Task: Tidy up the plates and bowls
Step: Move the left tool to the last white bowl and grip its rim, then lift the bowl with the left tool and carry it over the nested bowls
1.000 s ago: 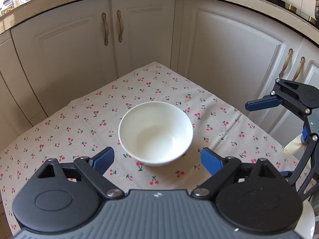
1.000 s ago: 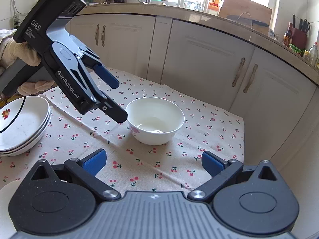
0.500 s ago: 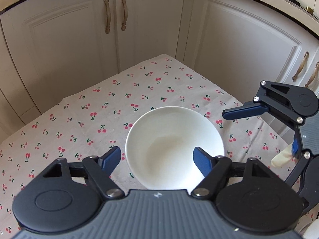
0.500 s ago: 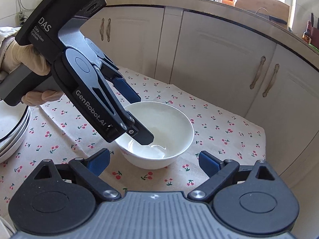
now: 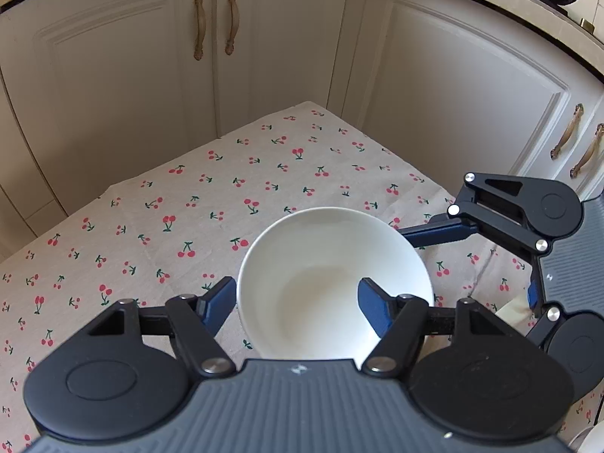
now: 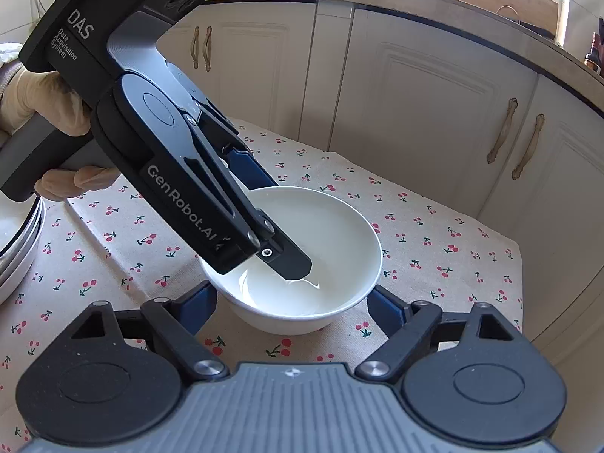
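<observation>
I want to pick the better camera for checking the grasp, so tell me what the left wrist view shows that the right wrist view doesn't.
Only the left wrist view shows the left gripper straddling the near-left rim of the white bowl, one finger outside, one inside, jaws open, with the right gripper alongside.

Only the right wrist view shows the stacked plates at the left edge, the gloved hand holding the left gripper, and its finger reaching into the bowl.

Both show the bowl, the cherry tablecloth and cabinet doors.

Bare cherry-print tablecloth [image 5: 181, 204] lies free from 9 to 12 o'clock of the white bowl [image 5: 332, 264]. The right gripper [image 5: 472, 264] blocks 3 o'clock, the left gripper [image 5: 298, 302] straddles the near rim, and stacked plates [image 6: 19, 249] stand well apart, beyond the left gripper.
</observation>
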A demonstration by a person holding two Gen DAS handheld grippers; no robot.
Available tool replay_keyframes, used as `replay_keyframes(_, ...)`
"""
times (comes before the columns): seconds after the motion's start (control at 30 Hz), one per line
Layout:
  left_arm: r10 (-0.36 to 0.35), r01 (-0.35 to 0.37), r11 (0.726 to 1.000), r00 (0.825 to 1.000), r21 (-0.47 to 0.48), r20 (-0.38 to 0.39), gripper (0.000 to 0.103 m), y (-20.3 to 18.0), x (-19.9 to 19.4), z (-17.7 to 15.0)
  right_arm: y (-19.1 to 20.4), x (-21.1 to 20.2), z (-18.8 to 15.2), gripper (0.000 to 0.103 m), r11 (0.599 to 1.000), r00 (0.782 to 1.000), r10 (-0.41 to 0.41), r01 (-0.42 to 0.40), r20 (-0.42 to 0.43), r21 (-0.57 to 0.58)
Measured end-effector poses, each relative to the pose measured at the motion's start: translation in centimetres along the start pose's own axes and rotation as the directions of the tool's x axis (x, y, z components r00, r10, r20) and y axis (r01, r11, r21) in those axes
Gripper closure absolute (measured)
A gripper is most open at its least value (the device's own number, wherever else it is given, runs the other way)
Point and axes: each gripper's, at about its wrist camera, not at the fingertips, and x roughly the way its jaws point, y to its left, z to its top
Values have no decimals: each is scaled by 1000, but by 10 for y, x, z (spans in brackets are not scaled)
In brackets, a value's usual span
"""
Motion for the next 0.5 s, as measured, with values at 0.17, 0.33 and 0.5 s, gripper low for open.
replay_keyframes(0.17, -13, 13, 1000, 1000, 5, -1, 33, -1, 1, 1, -1, 1, 0, 13, 1000, 1000, 4, -4, -1, 8)
replay_keyframes(0.33, -15, 15, 1000, 1000, 5, 4, 33, 0, 2, 2, -1, 1, 1, 13, 1000, 1000, -1, 1, -3, 3)
replay_keyframes(0.5, -13, 13, 1000, 1000, 9, -2, 34, -1, 2, 3, -1, 0, 1, 13, 1000, 1000, -2, 2, -5, 9)
